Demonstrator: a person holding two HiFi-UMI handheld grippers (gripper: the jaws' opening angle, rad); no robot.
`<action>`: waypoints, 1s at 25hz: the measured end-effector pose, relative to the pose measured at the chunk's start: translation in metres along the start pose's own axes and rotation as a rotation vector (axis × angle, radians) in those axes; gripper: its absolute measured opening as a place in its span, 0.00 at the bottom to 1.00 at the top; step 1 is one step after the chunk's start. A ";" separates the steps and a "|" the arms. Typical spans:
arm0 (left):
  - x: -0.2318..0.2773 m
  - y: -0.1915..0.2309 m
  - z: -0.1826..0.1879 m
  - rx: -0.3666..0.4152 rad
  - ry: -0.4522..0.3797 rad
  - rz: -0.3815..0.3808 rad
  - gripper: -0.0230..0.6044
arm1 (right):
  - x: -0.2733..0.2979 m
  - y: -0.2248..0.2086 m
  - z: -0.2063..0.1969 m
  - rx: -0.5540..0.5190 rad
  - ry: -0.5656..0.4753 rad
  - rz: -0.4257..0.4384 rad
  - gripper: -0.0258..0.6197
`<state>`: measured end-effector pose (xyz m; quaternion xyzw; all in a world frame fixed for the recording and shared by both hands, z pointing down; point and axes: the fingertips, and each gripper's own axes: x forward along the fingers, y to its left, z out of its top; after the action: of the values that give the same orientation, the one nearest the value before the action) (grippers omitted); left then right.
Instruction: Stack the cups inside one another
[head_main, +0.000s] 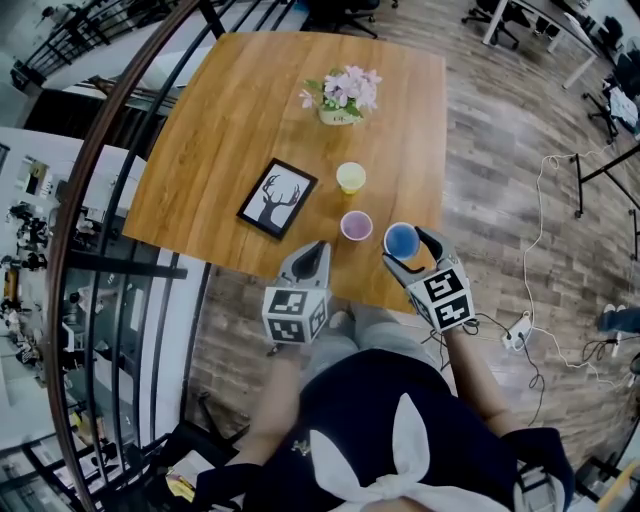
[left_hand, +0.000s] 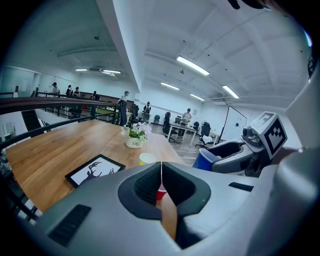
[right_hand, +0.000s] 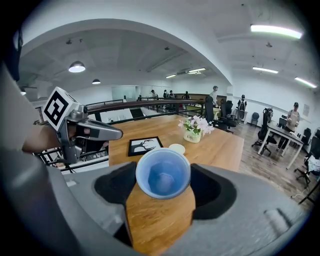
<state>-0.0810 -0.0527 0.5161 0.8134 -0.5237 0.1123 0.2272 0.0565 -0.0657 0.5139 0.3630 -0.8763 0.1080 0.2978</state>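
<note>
Three cups stand near the wooden table's front edge: a yellow cup, a pink cup and a blue cup. My right gripper is shut on the blue cup, one jaw touching each side of its rim. The cup is upright and empty. My left gripper hovers at the table's front edge, just left of the pink cup, shut with nothing in it. In the left gripper view the pink cup shows low behind the closed jaws, and the yellow cup stands farther back.
A framed deer picture lies left of the cups. A pot of flowers stands at the far side. A railing curves past the table's left edge. Cables and a power strip lie on the floor to the right.
</note>
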 end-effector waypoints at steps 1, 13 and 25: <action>0.002 0.000 0.003 -0.001 -0.001 0.002 0.07 | 0.000 -0.002 0.004 -0.004 -0.005 0.003 0.56; 0.007 0.012 0.020 -0.012 0.006 0.038 0.07 | 0.011 -0.021 0.062 -0.058 -0.073 0.029 0.56; 0.003 0.029 0.030 -0.011 -0.005 0.072 0.07 | 0.023 -0.034 0.096 -0.108 -0.125 0.026 0.56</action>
<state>-0.1077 -0.0797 0.4986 0.7930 -0.5538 0.1154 0.2262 0.0246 -0.1418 0.4497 0.3409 -0.9024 0.0415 0.2602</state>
